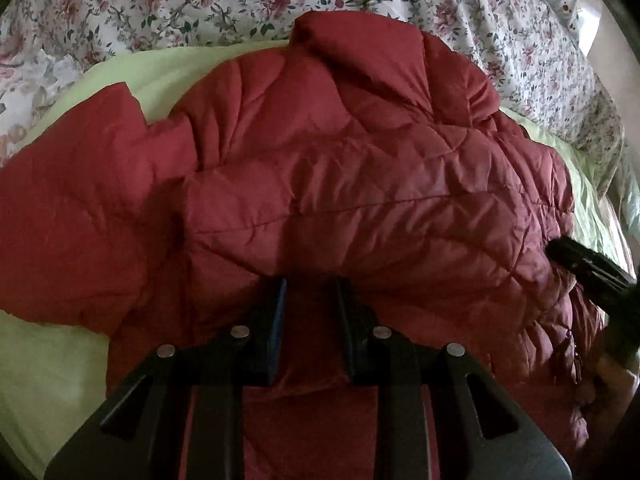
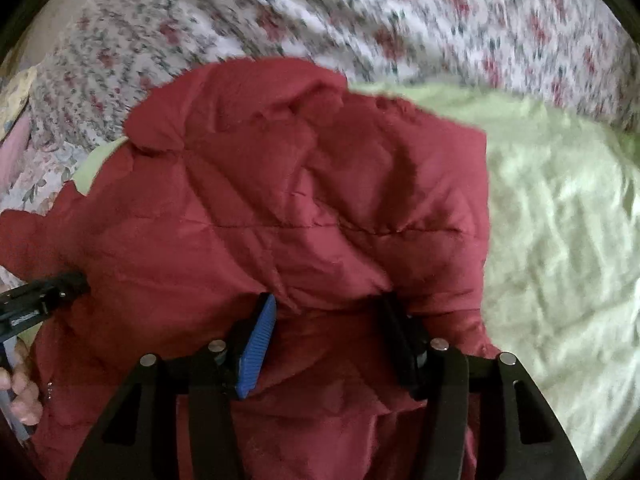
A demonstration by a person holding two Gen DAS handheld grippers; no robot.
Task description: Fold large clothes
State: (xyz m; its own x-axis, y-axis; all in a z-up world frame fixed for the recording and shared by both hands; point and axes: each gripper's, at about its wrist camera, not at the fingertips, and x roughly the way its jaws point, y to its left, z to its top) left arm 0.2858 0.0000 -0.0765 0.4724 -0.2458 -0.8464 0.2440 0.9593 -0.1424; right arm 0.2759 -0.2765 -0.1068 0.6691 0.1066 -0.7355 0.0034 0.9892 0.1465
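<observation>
A dark red quilted puffer jacket (image 1: 340, 168) lies on a light green sheet (image 1: 48, 380), collar toward the far side. My left gripper (image 1: 310, 292) is shut on a fold of the jacket's near edge. My right gripper (image 2: 328, 308) has its jaws wider apart, with red jacket fabric (image 2: 304, 200) bunched between the blue pad (image 2: 258, 348) and the black finger; it grips that fold. The right gripper's tip shows at the right edge of the left wrist view (image 1: 584, 268). The left gripper shows at the left edge of the right wrist view (image 2: 44, 296).
A white floral bedspread (image 1: 200, 0) covers the bed beyond the green sheet (image 2: 560, 220). A person's hand (image 2: 20, 384) holds the left gripper's handle. The jacket's left sleeve (image 1: 72, 208) spreads out to the left.
</observation>
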